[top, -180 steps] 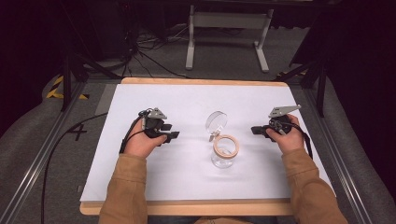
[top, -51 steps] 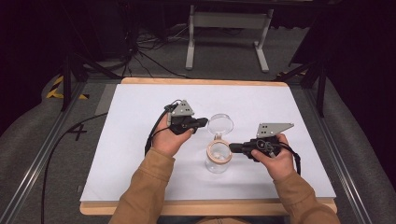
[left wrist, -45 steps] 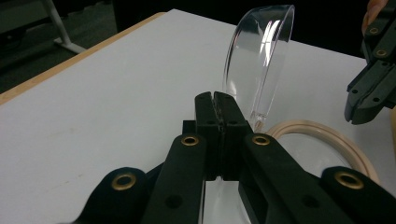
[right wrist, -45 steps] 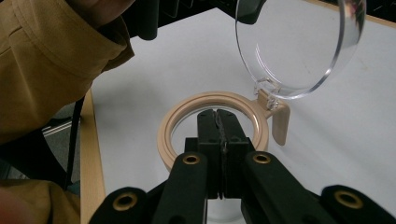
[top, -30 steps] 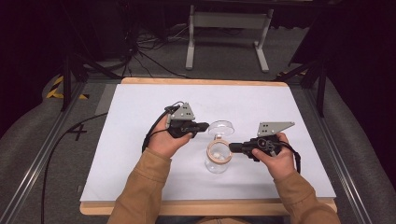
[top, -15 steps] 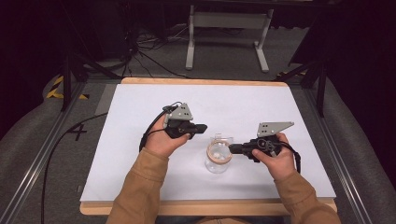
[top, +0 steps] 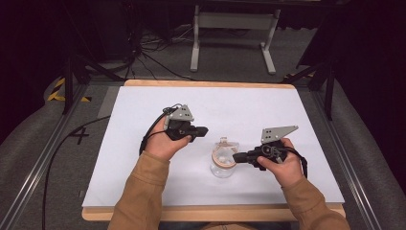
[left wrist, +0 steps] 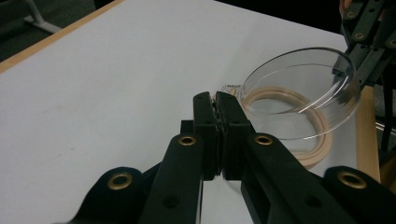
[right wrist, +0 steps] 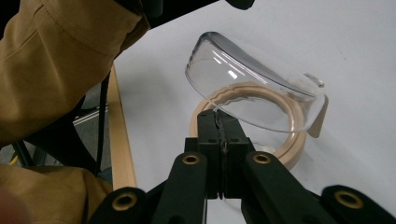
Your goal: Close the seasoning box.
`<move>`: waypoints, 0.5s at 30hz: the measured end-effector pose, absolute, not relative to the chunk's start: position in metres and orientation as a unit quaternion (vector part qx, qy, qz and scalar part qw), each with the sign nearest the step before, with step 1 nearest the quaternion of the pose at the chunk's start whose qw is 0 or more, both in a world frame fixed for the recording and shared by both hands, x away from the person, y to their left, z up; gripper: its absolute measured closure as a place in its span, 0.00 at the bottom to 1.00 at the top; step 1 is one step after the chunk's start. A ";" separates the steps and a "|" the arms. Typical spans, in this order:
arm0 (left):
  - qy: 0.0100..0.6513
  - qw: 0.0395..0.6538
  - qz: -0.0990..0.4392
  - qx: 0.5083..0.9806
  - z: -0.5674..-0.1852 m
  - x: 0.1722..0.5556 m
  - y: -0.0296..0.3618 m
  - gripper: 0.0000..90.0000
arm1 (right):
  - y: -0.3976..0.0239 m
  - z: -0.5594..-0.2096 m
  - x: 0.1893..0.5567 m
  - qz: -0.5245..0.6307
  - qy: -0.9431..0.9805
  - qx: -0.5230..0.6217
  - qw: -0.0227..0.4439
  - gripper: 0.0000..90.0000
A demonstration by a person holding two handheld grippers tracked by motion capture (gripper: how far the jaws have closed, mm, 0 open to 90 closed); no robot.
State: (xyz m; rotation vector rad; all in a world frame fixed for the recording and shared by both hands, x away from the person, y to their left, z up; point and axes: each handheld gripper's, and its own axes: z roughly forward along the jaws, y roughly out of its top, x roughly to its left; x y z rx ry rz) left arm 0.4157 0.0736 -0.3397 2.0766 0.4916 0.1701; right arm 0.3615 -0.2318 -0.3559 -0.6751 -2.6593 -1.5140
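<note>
From the high view, we see the clear container (top: pixel 222 162) mid-worktop (top: pixel 143 182), its lid half down. Our left claw (left wrist: pixel 215 100) view shows jaws shut, just opening, empty. Our right claw (right wrist: pixel 217 117) view shows jaws clamped on the container's rim.

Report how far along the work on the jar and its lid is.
Done: the clear lid stands tilted over the jar, partway down.
In hand: the right claw, shut, sits at the jar's tan ring. The left claw, shut, is beside the lid.
Left: probably lowering the lid flat onto the ring.
</note>
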 end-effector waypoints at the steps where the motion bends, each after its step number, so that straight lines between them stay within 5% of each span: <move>1: 0.205 0.477 0.066 0.852 -0.340 0.416 0.074 0.97 | -0.231 -0.356 0.361 -0.480 -0.851 -0.215 0.006 1.00; 15: 0.211 0.464 0.043 0.859 -0.345 0.419 0.076 0.94 | -0.227 -0.358 0.359 -0.440 -0.871 -0.215 0.029 1.00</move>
